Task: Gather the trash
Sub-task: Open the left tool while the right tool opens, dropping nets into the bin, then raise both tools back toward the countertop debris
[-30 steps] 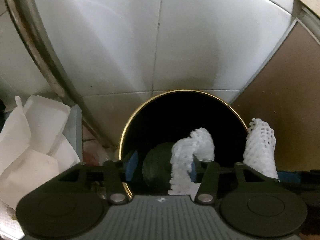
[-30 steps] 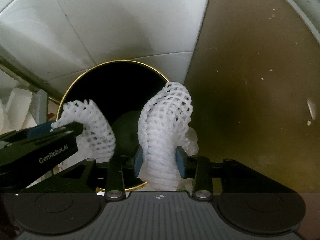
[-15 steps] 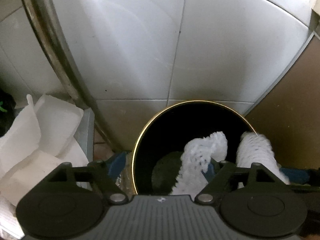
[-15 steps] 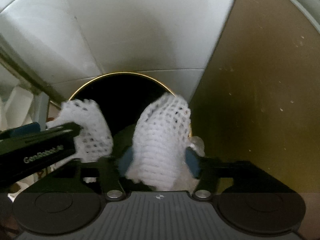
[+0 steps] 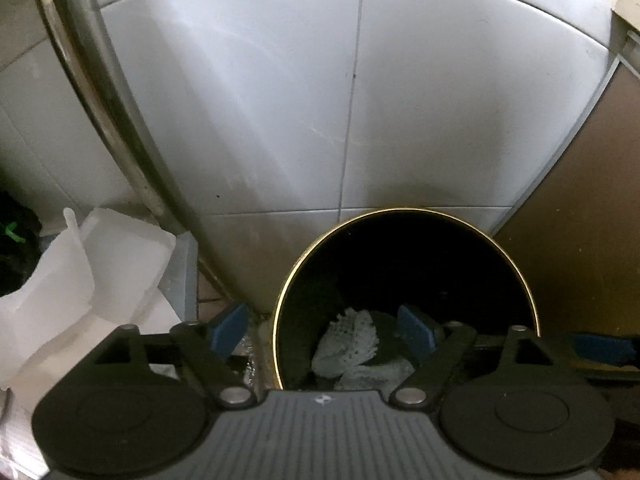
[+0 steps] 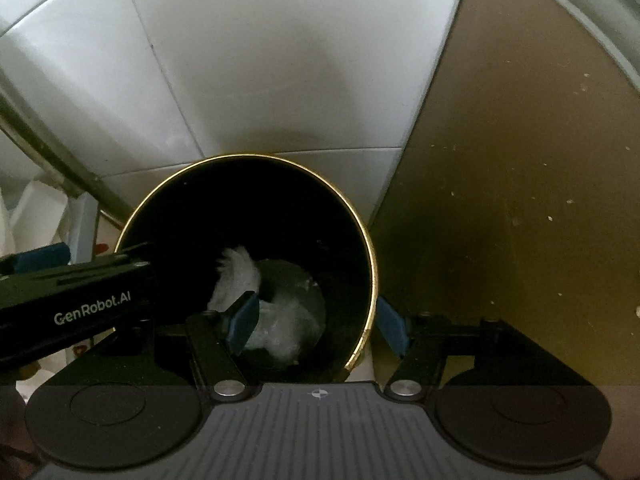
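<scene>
Two white foam-mesh fruit sleeves (image 5: 347,340) now lie at the bottom of the black round bin with the gold rim (image 5: 404,211), lower centre of both views; in the right wrist view they show as one pale heap (image 6: 256,288) on the dark bin floor.

The left gripper (image 5: 320,330) has just been opening: blue pads spread wide, nothing between them, one pad outside the rim at lower left, the other over the bin mouth. The right gripper (image 6: 316,320) likewise has just been opening and holds nothing, its pads straddling the bin's right rim.

Handling, as a judgement: the sleeves look very light, soft and springy, not fragile or slippery. They crush easily, so a pinch across the middle of the mesh tube should hold; a grip on a loose end likely stretches.

White crumpled paper (image 5: 92,280) sits at lower left beside the bin, probably next trash; also light, so pinch a raised fold.
</scene>
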